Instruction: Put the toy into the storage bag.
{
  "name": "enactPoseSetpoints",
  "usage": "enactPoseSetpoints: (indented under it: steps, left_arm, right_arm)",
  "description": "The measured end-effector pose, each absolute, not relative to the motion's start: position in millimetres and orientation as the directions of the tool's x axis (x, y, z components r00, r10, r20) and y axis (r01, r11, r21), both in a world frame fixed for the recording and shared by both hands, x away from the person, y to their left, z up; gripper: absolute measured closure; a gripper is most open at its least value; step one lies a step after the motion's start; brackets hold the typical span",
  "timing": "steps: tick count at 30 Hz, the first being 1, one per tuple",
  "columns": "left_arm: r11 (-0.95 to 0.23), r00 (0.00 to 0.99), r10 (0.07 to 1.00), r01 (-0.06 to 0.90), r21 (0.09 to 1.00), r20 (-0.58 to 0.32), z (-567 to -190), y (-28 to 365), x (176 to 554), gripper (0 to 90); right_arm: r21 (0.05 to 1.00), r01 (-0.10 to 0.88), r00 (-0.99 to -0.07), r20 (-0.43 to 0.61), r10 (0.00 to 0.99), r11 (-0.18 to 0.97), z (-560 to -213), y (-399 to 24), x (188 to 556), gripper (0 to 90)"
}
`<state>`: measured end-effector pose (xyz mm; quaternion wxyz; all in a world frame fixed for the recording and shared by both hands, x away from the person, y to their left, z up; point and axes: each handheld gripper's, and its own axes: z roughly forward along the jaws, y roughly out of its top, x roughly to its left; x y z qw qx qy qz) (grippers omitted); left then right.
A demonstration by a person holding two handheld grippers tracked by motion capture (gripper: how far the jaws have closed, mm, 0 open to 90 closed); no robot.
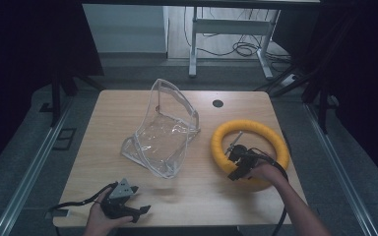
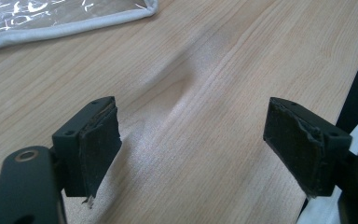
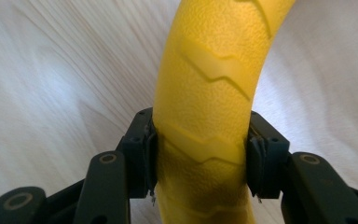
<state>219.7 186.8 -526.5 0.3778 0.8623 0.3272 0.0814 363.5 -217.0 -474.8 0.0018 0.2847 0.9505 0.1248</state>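
A yellow ring (image 1: 250, 129) lies flat on the right half of the wooden tabletop (image 1: 128, 113), its hole facing up. Being round, it has no long axis to speak of; in the high view it reads as a slightly flattened oval, wider across the tabletop than front to back. The right tongs (image 1: 237, 169) are clenched on the ring at its near left arc, on the side closest to the person. In the right gripper view the ring (image 3: 214, 70) rises between the right tongs (image 3: 200, 154) and curves away toward the top right, with raised zigzag ridges on its grainy surface; both pads press against its flanks, one from inside the hole and one from outside. The left tongs (image 1: 142, 210) sit at the near edge of the tabletop, left of centre, held in the left hand (image 1: 101, 216) and pointing to the right. In the left gripper view the left tongs (image 2: 191, 149) stand wide apart with bare wood between them. A clear bag (image 1: 165, 130) with a white edge rests in the middle of the tabletop, well apart from the ring, one side standing up and the rest spread flat.
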Motion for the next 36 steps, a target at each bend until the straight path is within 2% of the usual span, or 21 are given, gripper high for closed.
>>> enactPoseSetpoints:
  steps: [7,16,36]
  left_arm:
    - [-0.501,0.773,0.626,0.503,0.705,-0.107,-526.7,186.6,220.0,18.4]
    - [-0.499,0.772,0.627,0.503,0.705,-0.106,-526.7,186.6,220.2,18.4]
    - [-0.501,0.771,0.628,0.504,0.704,-0.105,-527.0,186.3,221.1,18.5]
  right_arm:
    - [0.393,0.558,-0.820,0.128,0.558,0.731,-446.3,-231.2,363.9,51.7]
    - [0.512,0.567,-0.795,0.133,0.592,0.646,-426.9,-245.4,361.3,51.8]
    - [0.765,0.446,-0.815,0.132,0.564,0.465,-375.4,-254.3,342.2,51.8]
